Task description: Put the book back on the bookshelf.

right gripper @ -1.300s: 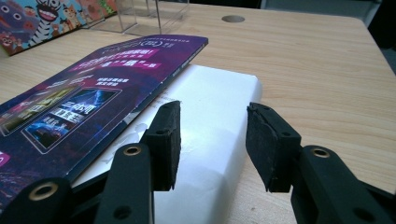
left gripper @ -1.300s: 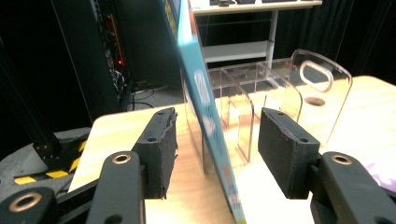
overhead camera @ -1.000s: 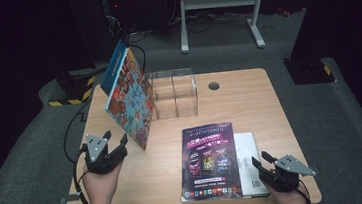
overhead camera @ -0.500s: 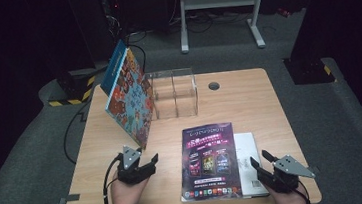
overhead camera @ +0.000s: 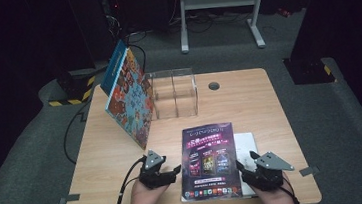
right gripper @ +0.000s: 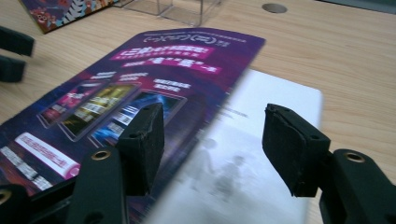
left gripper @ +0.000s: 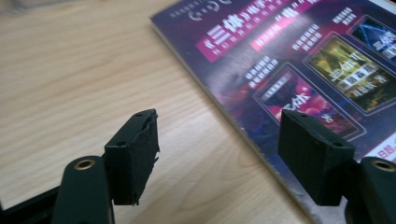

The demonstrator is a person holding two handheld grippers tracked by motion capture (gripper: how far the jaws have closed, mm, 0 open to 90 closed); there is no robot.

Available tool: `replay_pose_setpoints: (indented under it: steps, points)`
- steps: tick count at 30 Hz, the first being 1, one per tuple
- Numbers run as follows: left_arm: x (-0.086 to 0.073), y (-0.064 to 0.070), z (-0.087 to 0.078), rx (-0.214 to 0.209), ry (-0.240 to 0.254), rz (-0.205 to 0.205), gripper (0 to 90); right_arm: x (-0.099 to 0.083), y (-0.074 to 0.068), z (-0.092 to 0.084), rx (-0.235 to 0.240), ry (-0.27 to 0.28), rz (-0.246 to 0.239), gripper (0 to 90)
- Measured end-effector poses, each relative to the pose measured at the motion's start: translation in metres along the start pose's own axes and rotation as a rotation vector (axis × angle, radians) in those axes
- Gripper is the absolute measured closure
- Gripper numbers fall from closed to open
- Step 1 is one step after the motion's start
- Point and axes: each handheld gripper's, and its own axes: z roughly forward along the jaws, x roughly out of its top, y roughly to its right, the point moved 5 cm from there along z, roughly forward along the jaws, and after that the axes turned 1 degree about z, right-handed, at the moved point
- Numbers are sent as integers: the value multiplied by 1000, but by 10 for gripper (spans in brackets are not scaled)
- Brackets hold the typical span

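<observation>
While both sets of black jaws have just been opening, empty, left gripper (overhead camera: 168, 171) and right gripper (overhead camera: 249, 164) flank glossy purple magazine (overhead camera: 208, 159); white booklet (right gripper: 261, 154) beneath; pale woodgrain table (overhead camera: 249, 100).

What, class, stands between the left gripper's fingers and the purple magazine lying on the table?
Nothing visible. The left gripper has just been opening, its fingers empty, beside the purple magazine; only bare table lies between them and its near edge.
</observation>
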Motion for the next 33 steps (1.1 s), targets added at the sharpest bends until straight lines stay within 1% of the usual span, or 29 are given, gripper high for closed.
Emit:
replay_pose_setpoints:
  steps: [1,2,3,4,5,6,7,9,12,14,15,16,18,19,21,23,25,27,29,30,32,33]
  points:
    - [0,2,1,1,-3,0,323,2,-5,2,-1,-5,-2,366]
    - [0,4,2,-11,-5,-2,340,4,-8,4,-5,-4,-3,362]
    - [-1,6,4,-29,-9,-14,357,6,-11,6,-8,-6,-4,359]
    - [-1,9,5,-43,-17,-17,367,7,-14,8,-11,-15,-4,352]
    - [-1,11,6,-53,-16,-31,367,8,-17,10,-10,-18,-4,345]
    - [-1,12,7,-60,-13,-36,370,9,-19,11,-8,-20,-1,343]
    - [0,12,7,-57,-10,-35,373,10,-21,13,-7,-20,-2,342]
    - [1,13,10,-61,-7,-53,373,9,-23,16,-16,-31,-10,341]
    - [1,14,15,-60,-16,-71,373,5,-22,18,-15,-38,4,335]
    - [0,15,18,-57,-27,-67,373,1,-21,18,-13,-47,15,333]
    - [0,16,19,-58,-37,-64,376,1,-21,18,-13,-47,13,332]
    - [0,19,21,-59,-36,-67,384,1,-20,17,-10,-47,10,332]
    - [-1,23,25,-51,-45,-45,389,1,-19,16,0,-45,7,332]
    - [1,25,26,-48,-40,-41,388,0,-18,15,4,-44,13,332]
    - [4,29,26,-41,-25,-27,380,-3,-20,17,11,-52,4,332]
    - [7,32,27,-47,-14,-23,369,-5,-21,18,15,-56,1,332]
    - [6,31,31,-40,-27,-15,349,-4,-21,17,16,-49,3,332]
    - [4,32,34,-35,-39,-19,325,-3,-21,17,20,-44,12,332]
    - [4,34,34,-17,-38,12,327,-3,-22,17,16,-42,7,331]
    - [4,36,34,-10,-42,21,328,-3,-23,17,18,-45,19,331]
    - [3,37,34,-4,-49,32,328,-3,-23,17,16,-41,11,330]
    - [3,36,35,2,-51,48,327,-3,-24,17,16,-40,12,330]
